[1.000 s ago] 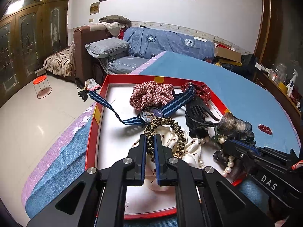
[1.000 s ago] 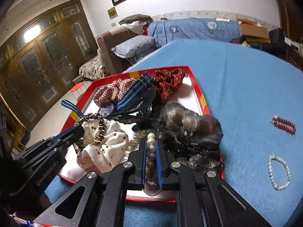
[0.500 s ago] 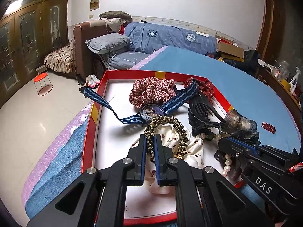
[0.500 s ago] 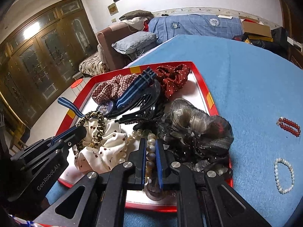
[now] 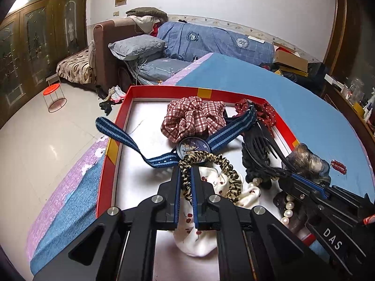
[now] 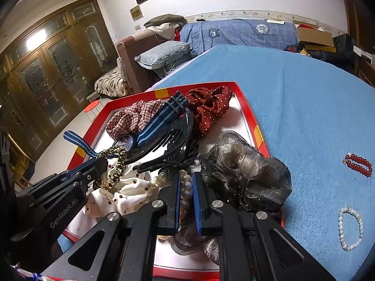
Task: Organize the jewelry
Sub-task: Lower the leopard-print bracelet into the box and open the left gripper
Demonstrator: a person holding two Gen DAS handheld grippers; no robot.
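Observation:
A red-rimmed tray point(image 5: 110, 149) point(image 6: 248, 110) on the blue table holds a pile of accessories. My left gripper point(image 5: 185, 171) is shut on a leopard-print scrunchie point(image 5: 225, 164), which lies over a white cherry-print scrunchie point(image 5: 225, 187). It shows from the side in the right wrist view point(image 6: 100, 164). My right gripper point(image 6: 186, 175) is shut on a pearl string point(image 6: 185, 187), also seen in the left wrist view point(image 5: 287, 210). A red bead bracelet point(image 6: 358, 165) and a pearl bracelet point(image 6: 350, 227) lie on the table right of the tray.
In the tray lie a plaid scrunchie point(image 5: 192, 119), a blue-strapped watch point(image 5: 192, 147), a black comb headband point(image 5: 260, 149), a red dotted scrunchie point(image 6: 211, 107) and a grey hairpiece point(image 6: 246, 171). The table edge drops to the floor at left. A sofa stands behind.
Both grippers have lifted and drawn back slightly, still shut. The leopard scrunchie and the pearl string have risen a little with them.

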